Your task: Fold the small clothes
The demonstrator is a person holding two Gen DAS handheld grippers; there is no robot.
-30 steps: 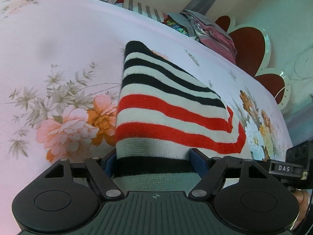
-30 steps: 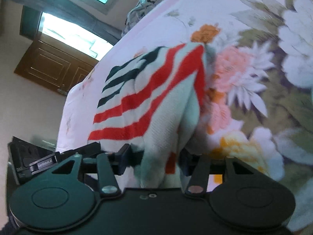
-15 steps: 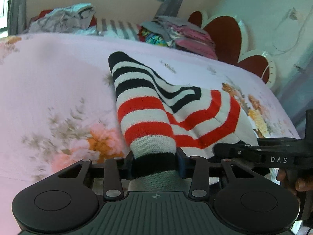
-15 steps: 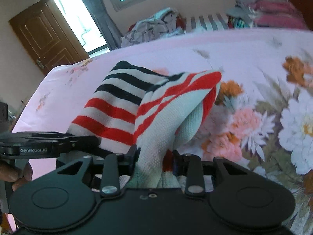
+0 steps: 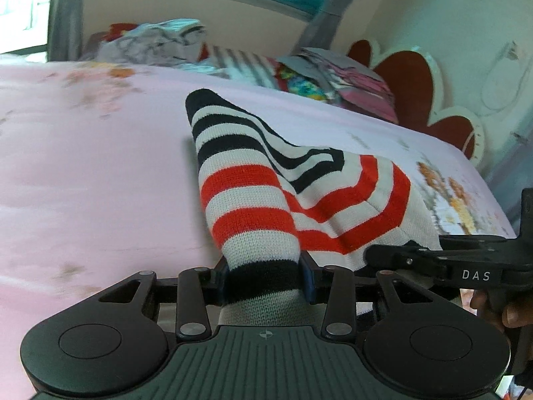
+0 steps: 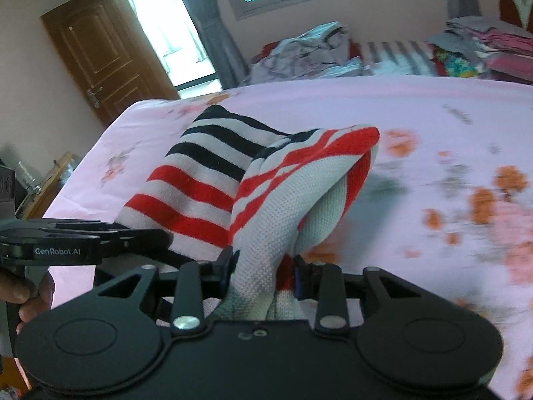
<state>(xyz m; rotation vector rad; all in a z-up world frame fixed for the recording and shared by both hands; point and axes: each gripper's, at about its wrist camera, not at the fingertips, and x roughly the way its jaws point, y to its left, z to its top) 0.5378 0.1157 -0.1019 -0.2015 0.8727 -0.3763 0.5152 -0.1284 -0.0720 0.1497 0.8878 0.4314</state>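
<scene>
**Both grippers clamped on the striped knit**

I am holding the knit (image 5: 266, 200) with both grippers at once. My left gripper (image 5: 265, 278) is clamping the black band at the near end of one striped tube, its blue-padded fingers (image 5: 308, 280) pressing in from either side. My right gripper (image 6: 261, 275) is squeezing a bunched white fold of the same knit (image 6: 266, 206), with a red stripe showing just inside its right finger.

The knit is lying on the bed (image 5: 83, 173), rising from the pink floral sheet toward my grippers. Its far tip, black and white, is resting on the sheet; the red and white stripes are nearer to me. On the right side it is doubling over into a rounded red-edged fold.

The two grippers are sitting side by side, close together. From the left wrist, the right one (image 5: 433, 260) is showing at the right edge, just beside the cloth.

Far across the bed, a pile of clothes (image 6: 309, 50) is lying beside folded stacks (image 5: 336, 80) near the headboard (image 5: 409, 76).
</scene>
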